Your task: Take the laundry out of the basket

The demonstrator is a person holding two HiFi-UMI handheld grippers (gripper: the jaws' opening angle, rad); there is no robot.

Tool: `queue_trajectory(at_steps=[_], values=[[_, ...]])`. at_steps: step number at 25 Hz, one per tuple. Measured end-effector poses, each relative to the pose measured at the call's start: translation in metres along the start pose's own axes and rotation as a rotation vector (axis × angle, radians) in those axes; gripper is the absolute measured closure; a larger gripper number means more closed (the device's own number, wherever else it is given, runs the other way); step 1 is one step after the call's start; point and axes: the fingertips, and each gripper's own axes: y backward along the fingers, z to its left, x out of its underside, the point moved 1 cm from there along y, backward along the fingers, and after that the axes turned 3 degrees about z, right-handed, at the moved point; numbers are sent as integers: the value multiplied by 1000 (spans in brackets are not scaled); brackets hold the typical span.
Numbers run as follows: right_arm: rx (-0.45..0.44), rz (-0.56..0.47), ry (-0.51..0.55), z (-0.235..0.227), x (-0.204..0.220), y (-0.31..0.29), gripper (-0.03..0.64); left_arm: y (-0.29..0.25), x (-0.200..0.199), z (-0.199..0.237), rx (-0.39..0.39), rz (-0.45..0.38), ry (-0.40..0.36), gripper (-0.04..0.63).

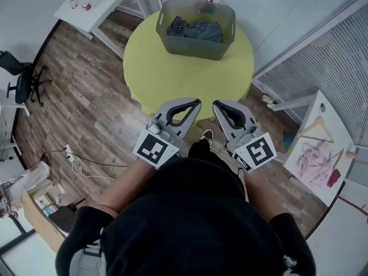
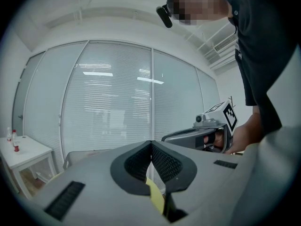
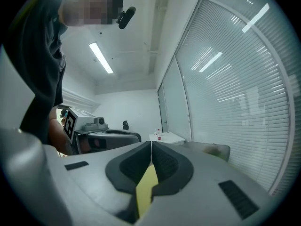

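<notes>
A grey basket (image 1: 198, 49) stands at the far side of the round yellow-green table (image 1: 172, 73), with dark grey laundry (image 1: 194, 30) heaped inside. Both grippers hover side by side over the table's near edge, well short of the basket. My left gripper (image 1: 197, 102) is shut, tips touching, nothing between them. My right gripper (image 1: 217, 104) is shut and empty too. In the left gripper view the jaws (image 2: 151, 142) meet, and the right gripper (image 2: 200, 134) shows beside them. In the right gripper view the closed tips (image 3: 151, 141) meet, with the basket rim (image 3: 211, 149) to their right.
A white table (image 1: 95, 2) with small bottles stands at the back left. Another white table (image 1: 322, 154) at the right holds pink clothes and a hanger. An office chair (image 1: 23, 79) is at the left. Glass walls with blinds run behind the round table.
</notes>
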Motion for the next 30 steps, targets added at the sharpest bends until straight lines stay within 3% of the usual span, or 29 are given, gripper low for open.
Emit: queue_trajectory(at_steps=[12, 21, 30], values=[[-40, -14, 16, -72, -12, 7, 592, -58, -15, 7, -59, 16, -6, 586], [-86, -7, 26, -90, -14, -8, 592, -72, -16, 21, -100, 27, -4, 586], [-90, 24, 32, -103, -11, -59, 592, -82, -7, 71, -97, 21, 12, 586]])
